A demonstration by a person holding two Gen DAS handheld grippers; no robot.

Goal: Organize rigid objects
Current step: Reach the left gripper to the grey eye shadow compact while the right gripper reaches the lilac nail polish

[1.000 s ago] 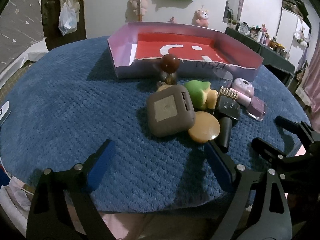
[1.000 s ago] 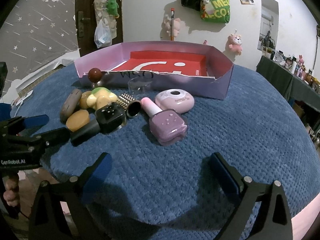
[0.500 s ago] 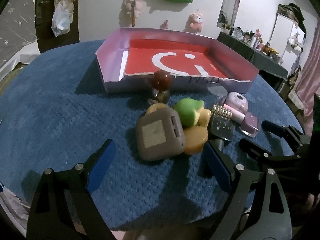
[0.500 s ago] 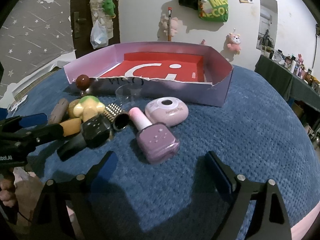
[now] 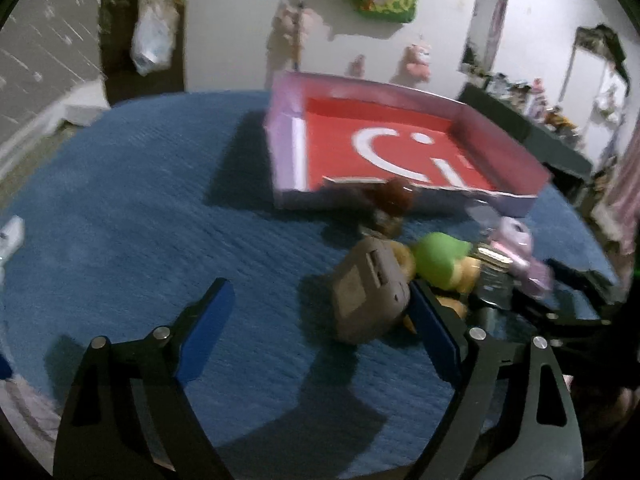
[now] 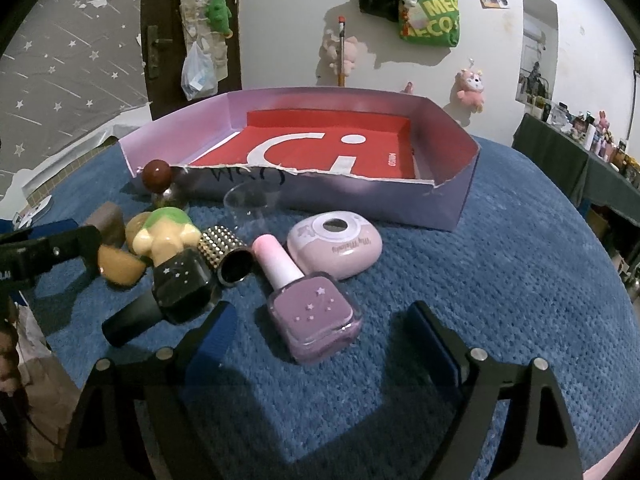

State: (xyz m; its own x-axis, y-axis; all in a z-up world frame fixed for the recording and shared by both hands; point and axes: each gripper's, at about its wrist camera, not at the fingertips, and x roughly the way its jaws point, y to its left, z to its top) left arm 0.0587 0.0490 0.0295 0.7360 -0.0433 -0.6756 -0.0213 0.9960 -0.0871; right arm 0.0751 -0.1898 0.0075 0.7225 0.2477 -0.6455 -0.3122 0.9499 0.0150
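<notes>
- Two blue-padded fingers of the left gripper (image 5: 320,332) stood spread over the blue textured cloth (image 5: 140,208) in the left wrist view, pinching nothing; the jaws had just been easing closer together, with only bare cloth between them.
- Just beside its right finger (image 5: 434,336) lay a grey rounded case (image 5: 370,296), tilted, not between the pads.
- Behind the case sat a green-topped toy (image 5: 440,258) and a brown ball-topped bottle (image 5: 394,196), the latter against the front wall of the lilac box (image 5: 280,152), whose floor was red with a white mark.
- This view was blurred, so the small items to the right stayed unclear.
- In the right wrist view, the right gripper (image 6: 324,332) also stood spread and held nothing; its jaws had just been narrowing.
- A lilac nail-polish bottle (image 6: 308,308) lay on its side between the fingers, cap pointing away, untouched by either pad.
- Beyond it rested a pink oval case (image 6: 336,248), a studded tube (image 6: 226,252), a black polish bottle (image 6: 168,296), and a clear cup (image 6: 252,204).
- All of these lay on the cloth in front of the box, none inside it.
</notes>
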